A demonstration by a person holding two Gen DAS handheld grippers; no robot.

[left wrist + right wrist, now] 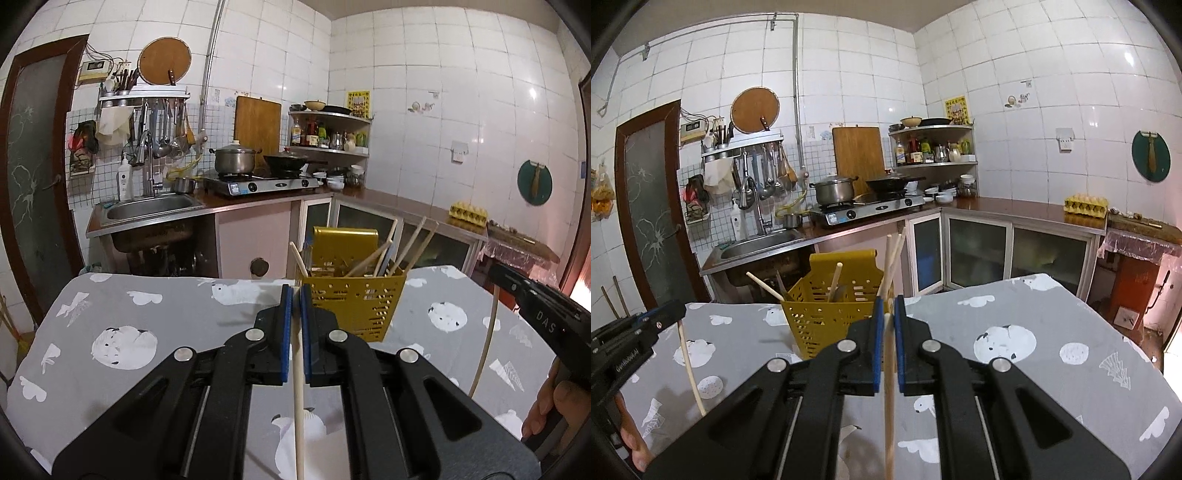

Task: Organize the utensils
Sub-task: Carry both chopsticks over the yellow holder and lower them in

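Observation:
A yellow perforated utensil holder [351,302] stands on the table with the grey patterned cloth [129,325]; several wooden chopsticks lean in it. It also shows in the right wrist view [827,314]. My left gripper [296,291] is shut on a pale wooden chopstick [299,398] that hangs down, just left of the holder. My right gripper [889,306] is shut on another chopstick [889,406], just right of the holder. Each gripper shows in the other's view, the right one [532,302] and the left one [639,332], with its stick hanging below.
Behind the table runs a kitchen counter with a steel sink [151,208], a gas stove with a pot [236,158] and a wok, a corner shelf of bottles [934,147] and a yellow egg carton [1086,205]. A dark door [33,166] is at left.

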